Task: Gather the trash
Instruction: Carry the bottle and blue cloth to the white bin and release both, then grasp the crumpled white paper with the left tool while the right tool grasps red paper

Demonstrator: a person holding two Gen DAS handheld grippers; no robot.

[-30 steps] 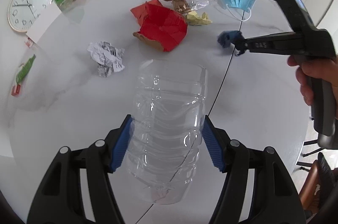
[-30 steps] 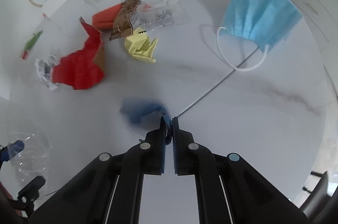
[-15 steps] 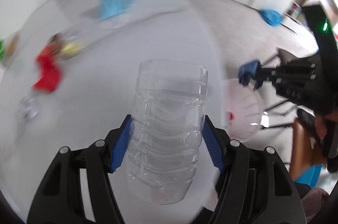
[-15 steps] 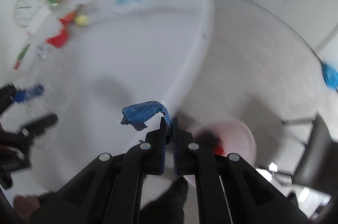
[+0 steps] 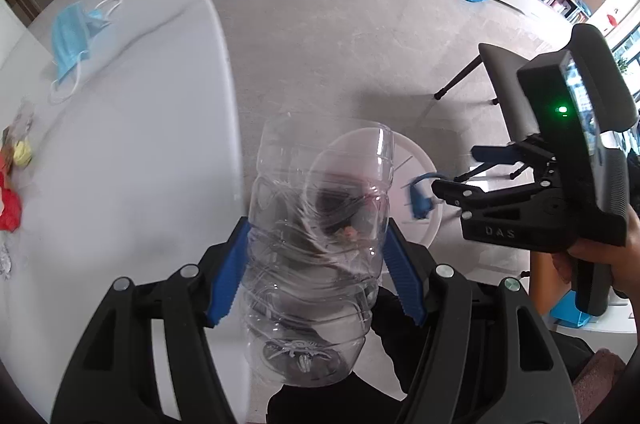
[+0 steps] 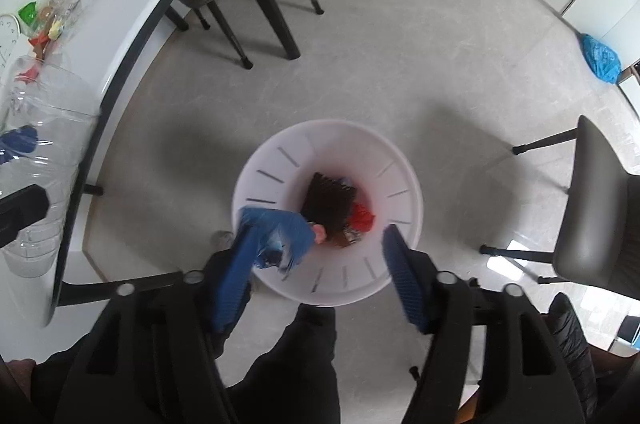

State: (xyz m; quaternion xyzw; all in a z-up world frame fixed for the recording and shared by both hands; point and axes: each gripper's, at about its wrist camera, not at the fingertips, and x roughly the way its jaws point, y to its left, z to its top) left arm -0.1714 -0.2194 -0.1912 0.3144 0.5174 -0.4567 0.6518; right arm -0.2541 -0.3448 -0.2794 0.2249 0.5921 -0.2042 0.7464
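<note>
Two loads swung off the white table (image 5: 132, 128) since a second ago. Right gripper (image 6: 320, 266) now sprung wide over the white slotted bin (image 6: 404, 160), crumpled blue scrap (image 6: 282, 236) dropping in. Left gripper (image 5: 316, 266) clamped on the clear ribbed plastic bottle (image 5: 316, 224), next to go.

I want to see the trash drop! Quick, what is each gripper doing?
Left gripper: shut on the plastic bottle.
Right gripper: open, blue scrap by one jaw, above the bin.
</note>
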